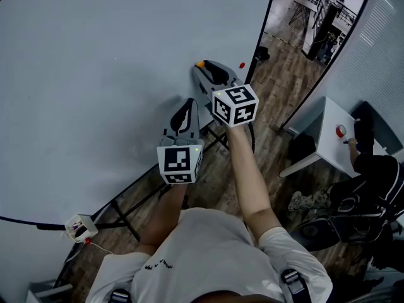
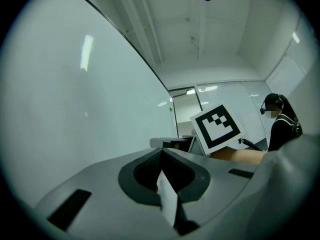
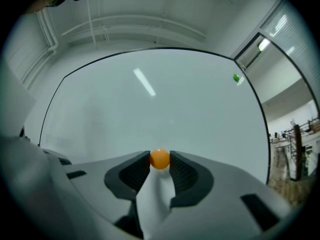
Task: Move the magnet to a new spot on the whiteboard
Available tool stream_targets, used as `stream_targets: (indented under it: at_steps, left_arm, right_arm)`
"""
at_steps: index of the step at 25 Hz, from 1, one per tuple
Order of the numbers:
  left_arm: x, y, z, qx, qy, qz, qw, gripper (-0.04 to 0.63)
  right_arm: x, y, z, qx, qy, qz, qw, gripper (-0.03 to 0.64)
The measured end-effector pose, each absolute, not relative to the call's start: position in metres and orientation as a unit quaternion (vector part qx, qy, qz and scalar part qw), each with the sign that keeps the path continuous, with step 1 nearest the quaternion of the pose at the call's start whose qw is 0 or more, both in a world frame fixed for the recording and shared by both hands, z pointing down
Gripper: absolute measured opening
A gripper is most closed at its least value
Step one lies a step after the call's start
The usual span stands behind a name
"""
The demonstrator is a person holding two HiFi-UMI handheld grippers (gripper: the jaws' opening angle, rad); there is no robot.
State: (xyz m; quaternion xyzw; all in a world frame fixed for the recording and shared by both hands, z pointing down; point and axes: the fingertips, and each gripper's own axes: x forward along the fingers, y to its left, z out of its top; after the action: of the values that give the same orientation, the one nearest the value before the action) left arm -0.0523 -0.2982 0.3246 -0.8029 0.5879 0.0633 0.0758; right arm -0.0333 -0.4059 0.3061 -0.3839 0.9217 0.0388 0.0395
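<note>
Grasp made: my right hand-held gripper [image 3: 160,156] pinches the magnet [image 3: 160,160] at the whiteboard [image 3: 150,109] just ahead. Next I'd pull it free and shift sideways. My left hand-held gripper [image 2: 161,156] is pressed together, empty.

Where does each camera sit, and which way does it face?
Head view: on the person's head, facing down; whiteboard, forearms, left gripper, right gripper.
Left gripper view: on left gripper, along its shut fingers; right gripper's cube.
Right gripper view: on right gripper, facing whiteboard; fingers pinch orange magnet.
Head, right gripper views share: magnet.
</note>
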Motion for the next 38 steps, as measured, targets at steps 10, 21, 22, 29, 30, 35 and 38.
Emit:
stream_targets:
  at_steps: [10,21,22,29,30,35,38]
  left_arm:
    - [-0.050,-0.292,0.328,-0.807,0.582,0.065,0.076,0.003]
    - [-0.043,-0.287,0.325,-0.812,0.574,0.068,0.075,0.003]
    - [-0.043,-0.287,0.325,-0.813,0.574,0.069,0.074,0.003]
    - [-0.039,-0.285,0.324,-0.815,0.571,0.069,0.075,0.003]
    - [-0.038,-0.284,0.324,-0.815,0.571,0.068,0.075,0.003]
    - [-0.038,-0.282,0.324,-0.815,0.571,0.067,0.077,0.003]
    - [-0.041,-0.280,0.325,-0.815,0.570,0.067,0.078,0.003]
  right_arm:
    - [-0.014,-0.387,0.312,-0.413,0.908,0.035,0.056,0.129]
    - [0.010,-0.365,0.313,-0.447,0.892,0.030,0.066,0.129]
    - [0.011,-0.364,0.312,-0.449,0.891,0.030,0.067,0.129]
    - [0.016,-0.349,0.315,-0.458,0.886,0.026,0.068,0.129]
    - [0.017,-0.347,0.315,-0.459,0.885,0.026,0.070,0.129]
    - [0.020,-0.337,0.315,-0.468,0.880,0.031,0.072,0.129]
    - [0.019,-0.331,0.319,-0.475,0.876,0.033,0.070,0.129]
